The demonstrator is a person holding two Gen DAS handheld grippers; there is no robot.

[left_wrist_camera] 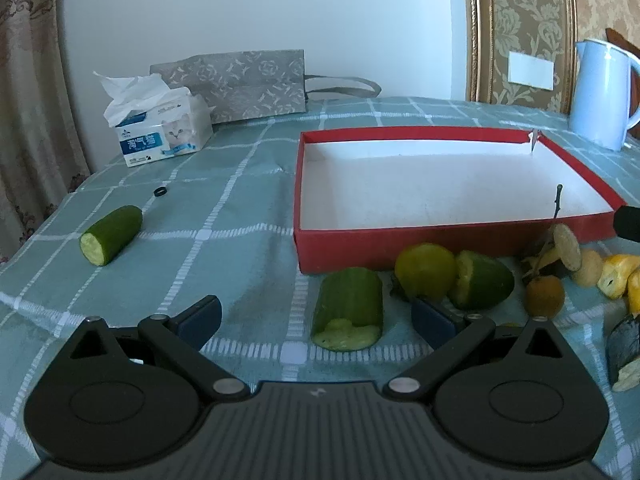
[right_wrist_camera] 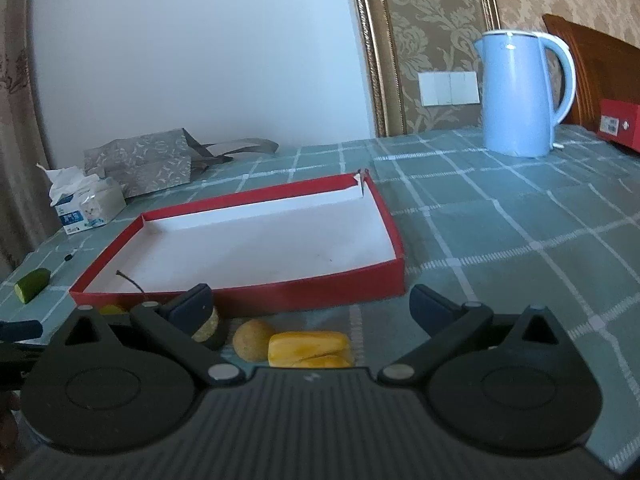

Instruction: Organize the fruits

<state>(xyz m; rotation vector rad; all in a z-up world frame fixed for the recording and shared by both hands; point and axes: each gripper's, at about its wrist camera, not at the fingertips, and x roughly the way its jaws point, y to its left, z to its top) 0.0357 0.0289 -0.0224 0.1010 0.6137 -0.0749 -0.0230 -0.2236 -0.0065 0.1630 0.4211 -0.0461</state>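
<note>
Your left gripper (left_wrist_camera: 316, 316) is spread wide and grasps nothing; a cut cucumber piece (left_wrist_camera: 347, 314) lies on the cloth between its fingers, just in front of the red box (left_wrist_camera: 400, 242); a second cucumber piece (left_wrist_camera: 111, 234) lies well to the left of the box; a yellow-green fruit (left_wrist_camera: 425, 270) and a green piece (left_wrist_camera: 482, 280) sit against the box's near wall. Your right gripper (right_wrist_camera: 310, 308) is also released, holding nothing; a tan round fruit (right_wrist_camera: 252, 338) and a yellow piece (right_wrist_camera: 308, 346) lie between its fingers, just in front of the box; a blue kettle (right_wrist_camera: 516, 92) stands well behind the box; the tissue pack (left_wrist_camera: 160, 128) sits behind the box to its left.
</note>
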